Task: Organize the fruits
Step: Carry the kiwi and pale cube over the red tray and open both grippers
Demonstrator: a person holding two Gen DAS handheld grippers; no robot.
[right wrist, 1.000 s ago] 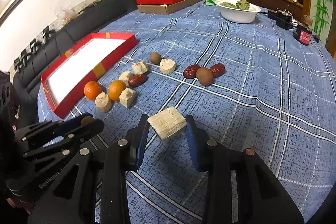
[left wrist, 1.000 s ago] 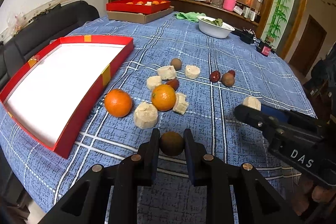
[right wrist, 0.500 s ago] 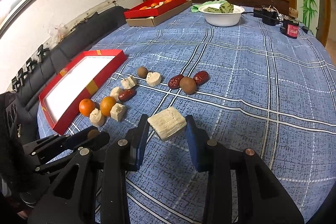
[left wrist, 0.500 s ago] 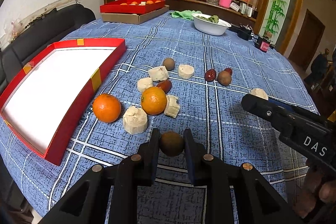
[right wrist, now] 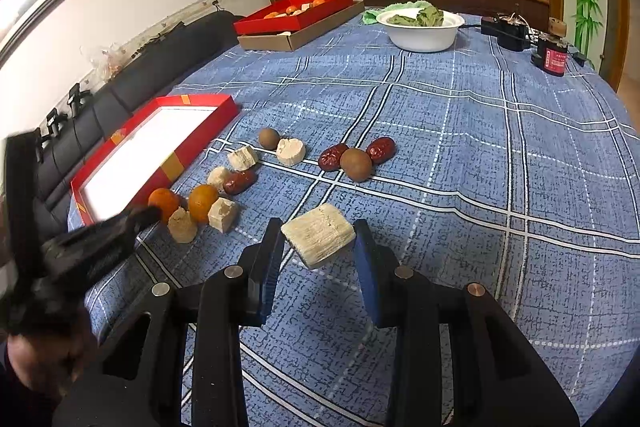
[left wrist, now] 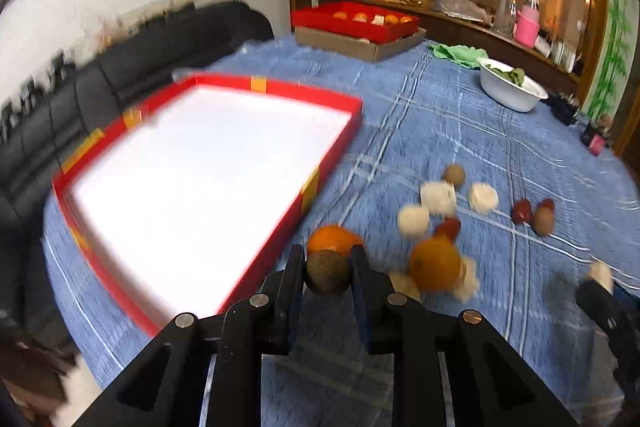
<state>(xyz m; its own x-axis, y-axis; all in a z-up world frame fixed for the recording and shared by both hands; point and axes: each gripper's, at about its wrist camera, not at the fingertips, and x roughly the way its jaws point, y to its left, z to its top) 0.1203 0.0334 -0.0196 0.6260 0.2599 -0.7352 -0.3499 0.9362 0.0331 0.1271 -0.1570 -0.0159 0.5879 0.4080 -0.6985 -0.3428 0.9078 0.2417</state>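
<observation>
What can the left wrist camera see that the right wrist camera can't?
Only the left wrist view shows the small round brown fruit clamped in the left tongs.

Only the right wrist view shows the pale fibrous cube held in the right tongs, plus the red jar.

Both show the empty red tray with a white floor, two oranges, and the white bowl of greens.

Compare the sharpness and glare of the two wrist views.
Left wrist view: motion-smeared; the red cardboard tray has streaked edges and a blown-out white floor, though the left gripper and its round brown fruit stay crisp. Right wrist view: sharp on the pale fibrous block; only the left gripper at its edge blurs.
</observation>
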